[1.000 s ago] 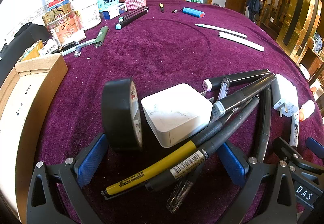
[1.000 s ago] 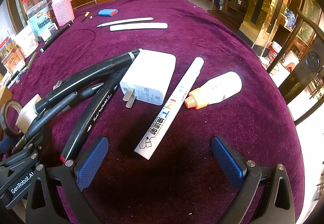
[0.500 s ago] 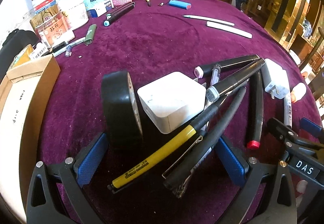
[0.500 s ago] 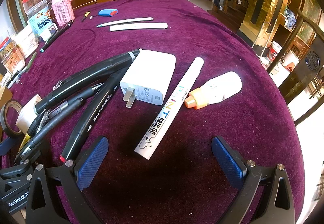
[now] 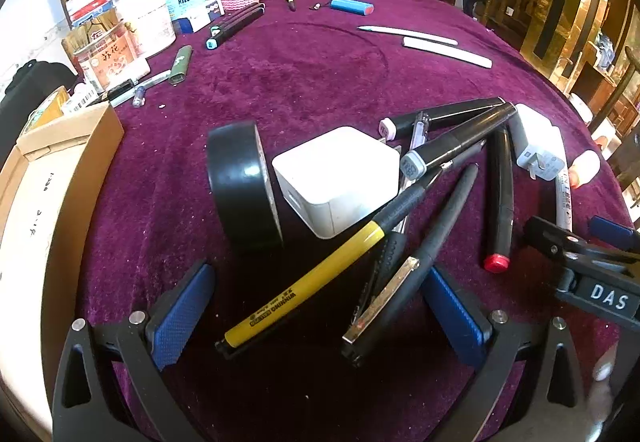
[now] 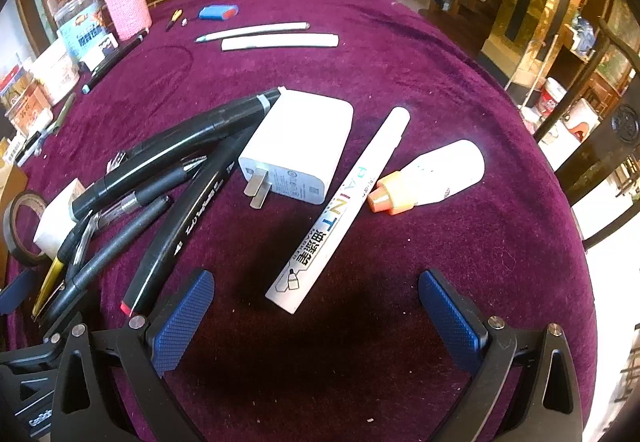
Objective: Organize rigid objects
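1. a plush purple velvet cloth [image 5: 304,82] covers the round table, its nap flecked with pale lint.
2. in the left wrist view a glossy black tape roll [image 5: 244,184] stands on edge, touching a matte white cube charger [image 5: 340,178]; a yellow-and-black marker [image 5: 316,282] leans against the cube's lower corner.
3. beside them lies a tangle of slim black pens, one a matte black pen with a metal clip [image 5: 408,270], another a black marker with a red end [image 5: 498,202].
4. in the right wrist view a flat white plug adapter [image 6: 298,146] with two metal prongs lies just beside a white paint marker [image 6: 340,210] and a stubby white bottle with an orange cap [image 6: 430,178].
5. the left gripper [image 5: 316,314] is spread wide, its blue ribbed pads flanking the yellow marker's and the clipped pen's near ends, gripping nothing.
6. the right gripper [image 6: 316,314] is equally wide, empty, with the paint marker's end between its pads.
7. a cardboard box [image 5: 60,170] is cut off at the left edge; the jar labels behind are too small to read.
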Demonstrator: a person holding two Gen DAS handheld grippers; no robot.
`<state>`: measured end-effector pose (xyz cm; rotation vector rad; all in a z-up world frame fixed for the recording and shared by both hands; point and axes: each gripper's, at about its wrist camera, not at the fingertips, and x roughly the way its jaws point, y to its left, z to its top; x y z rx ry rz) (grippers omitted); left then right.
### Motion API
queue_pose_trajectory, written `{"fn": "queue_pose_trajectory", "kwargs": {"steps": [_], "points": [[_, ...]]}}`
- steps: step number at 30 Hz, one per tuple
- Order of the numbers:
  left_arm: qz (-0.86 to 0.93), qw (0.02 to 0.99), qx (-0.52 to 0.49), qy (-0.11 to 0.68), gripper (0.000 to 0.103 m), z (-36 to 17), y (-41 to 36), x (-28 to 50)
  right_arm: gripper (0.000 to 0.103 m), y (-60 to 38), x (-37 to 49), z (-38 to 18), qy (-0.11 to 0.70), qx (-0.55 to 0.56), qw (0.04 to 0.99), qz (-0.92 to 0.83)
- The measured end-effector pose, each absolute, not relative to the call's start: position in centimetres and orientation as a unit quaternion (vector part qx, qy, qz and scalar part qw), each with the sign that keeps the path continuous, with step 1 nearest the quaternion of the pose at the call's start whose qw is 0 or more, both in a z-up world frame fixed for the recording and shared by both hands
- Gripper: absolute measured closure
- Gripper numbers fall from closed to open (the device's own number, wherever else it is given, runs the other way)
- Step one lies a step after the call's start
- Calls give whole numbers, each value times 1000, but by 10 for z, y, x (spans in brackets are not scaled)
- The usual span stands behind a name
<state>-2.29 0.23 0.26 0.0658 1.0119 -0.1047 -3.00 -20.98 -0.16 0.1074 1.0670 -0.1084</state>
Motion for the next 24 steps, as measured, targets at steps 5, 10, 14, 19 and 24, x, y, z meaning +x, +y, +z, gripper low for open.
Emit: {"fn": "queue_pose_trajectory", "kwargs": {"steps": [5,10,14,19,24], "points": [[-71,873,13,483,0,6,10,-28,1,-218,-49,18,492,65,866,-53],[-106,892,-64,434,0,28,40,-44,1,-220,-109,90,309,41,945,-94],[-126,890,-63,434,0,34,53,-53,1,-219,-128,101,233,45,967,-96],[-112,880,-67,457,0,35,74,-57,1,-239,-91,63,300,102,943,-96],[-88,885,-38,455,0,40,79,-54,1,-254,-75,36,319,133,933,-100]]}}
